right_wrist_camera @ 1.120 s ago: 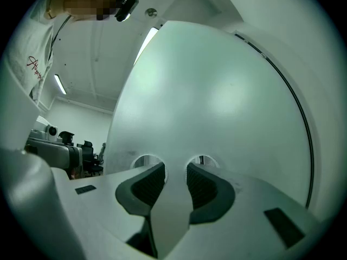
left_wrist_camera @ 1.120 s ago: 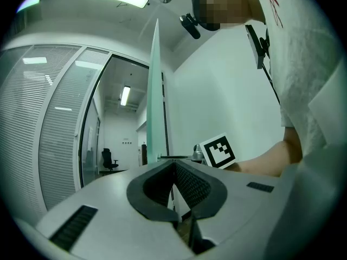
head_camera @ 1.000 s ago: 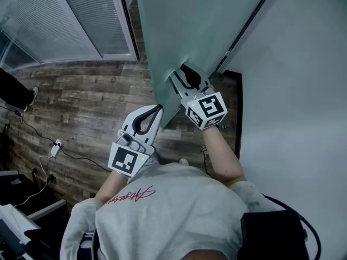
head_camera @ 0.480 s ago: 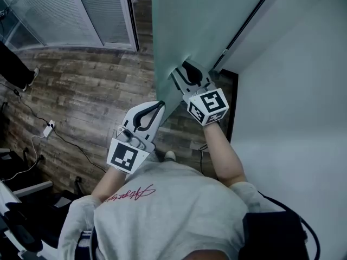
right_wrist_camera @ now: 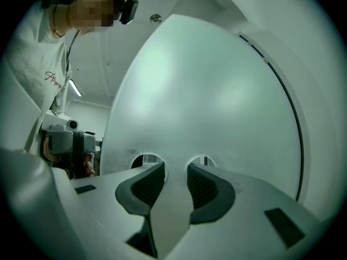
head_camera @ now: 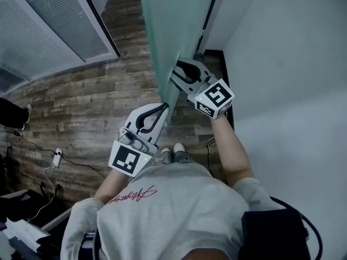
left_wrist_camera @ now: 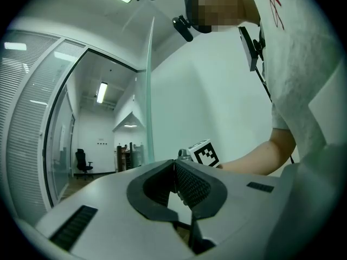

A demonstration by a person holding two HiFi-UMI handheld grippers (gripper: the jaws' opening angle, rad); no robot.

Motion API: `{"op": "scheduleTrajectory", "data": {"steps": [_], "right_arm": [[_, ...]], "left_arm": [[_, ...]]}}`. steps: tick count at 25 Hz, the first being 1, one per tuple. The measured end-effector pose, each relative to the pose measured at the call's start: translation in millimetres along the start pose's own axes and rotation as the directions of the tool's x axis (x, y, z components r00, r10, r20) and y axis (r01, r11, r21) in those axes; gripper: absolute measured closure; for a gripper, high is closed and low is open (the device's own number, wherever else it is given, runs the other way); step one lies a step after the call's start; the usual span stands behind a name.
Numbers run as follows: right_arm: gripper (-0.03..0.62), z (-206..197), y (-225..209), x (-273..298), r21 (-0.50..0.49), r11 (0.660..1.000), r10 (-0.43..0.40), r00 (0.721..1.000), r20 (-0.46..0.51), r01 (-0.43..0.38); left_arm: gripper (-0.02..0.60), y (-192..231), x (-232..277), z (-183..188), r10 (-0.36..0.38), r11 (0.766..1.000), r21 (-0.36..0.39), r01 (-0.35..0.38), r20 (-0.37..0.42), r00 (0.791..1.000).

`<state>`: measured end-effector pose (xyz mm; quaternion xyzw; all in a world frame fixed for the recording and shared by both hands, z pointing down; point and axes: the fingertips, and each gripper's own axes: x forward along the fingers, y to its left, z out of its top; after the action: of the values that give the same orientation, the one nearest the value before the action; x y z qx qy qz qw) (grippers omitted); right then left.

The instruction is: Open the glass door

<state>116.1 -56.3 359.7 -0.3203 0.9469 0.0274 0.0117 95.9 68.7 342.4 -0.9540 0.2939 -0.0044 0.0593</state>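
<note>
The frosted glass door (head_camera: 173,20) stands partly swung, seen edge-on in the left gripper view (left_wrist_camera: 145,102). Two round holes pierce it near its free edge (right_wrist_camera: 145,160). My right gripper (head_camera: 177,76) points level at the door's face. Its jaw tips sit in the two holes, and its pads close on the strip of glass between them (right_wrist_camera: 175,169). My left gripper (head_camera: 161,109) hangs just off the door's free edge, on the floor side. It is shut with nothing between its tips (left_wrist_camera: 174,164).
A white wall (head_camera: 287,64) runs close on the right, with the door's dark frame strip (head_camera: 209,15) beside it. A glass partition with blinds (head_camera: 49,31) stands at the left. Cables and a power strip (head_camera: 57,157) lie on the wood floor. The person's shoes (head_camera: 173,153) are below the grippers.
The door has swung further round with the right gripper still on its holes. The left gripper moved along beside the door's edge. The person's shoes have come into view.
</note>
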Motion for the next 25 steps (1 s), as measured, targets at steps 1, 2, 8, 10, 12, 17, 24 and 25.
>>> {"op": "scheduleTrajectory", "data": {"steps": [1,2,8,10,12,17,24,25], "right_arm": [[0.459,1,-1,-5,0.005,1.000,0.010,1.000,0.001,-0.010],[0.459,3,-2,-10,0.013,1.000,0.022,1.000,0.007,-0.022],[0.461,-4,-16,-55,0.022,0.998,0.063,0.998,0.030,-0.064],[0.461,-8,-18,-71,0.026,0.997,0.075,0.997,0.028,-0.076],[0.461,-4,-14,-77,0.032,0.995,0.096,0.995,0.031,-0.097],[0.461,9,-12,-89,0.031,0.989,0.143,0.989,0.035,-0.144],[0.461,15,-16,-116,0.025,0.976,0.216,0.976,0.034,-0.217],[0.461,16,-16,-120,0.024,0.974,0.223,0.974,0.033,-0.224]], "left_arm": [[0.565,-4,3,0,-0.025,1.000,0.001,0.025,-0.001,1.000],[0.565,-7,7,0,-0.048,0.999,0.001,0.048,-0.003,0.999],[0.565,-43,36,-2,-0.137,0.990,0.009,0.137,0.010,0.990],[0.565,-59,46,-5,-0.160,0.987,0.007,0.160,0.012,0.987],[0.565,-65,48,1,-0.168,0.986,-0.009,0.168,0.023,0.985],[0.565,-73,57,14,-0.165,0.986,-0.024,0.166,0.045,0.985],[0.565,-105,79,14,-0.196,0.980,-0.021,0.197,0.042,0.980],[0.565,-110,81,15,-0.207,0.978,-0.013,0.208,0.042,0.977]]}}
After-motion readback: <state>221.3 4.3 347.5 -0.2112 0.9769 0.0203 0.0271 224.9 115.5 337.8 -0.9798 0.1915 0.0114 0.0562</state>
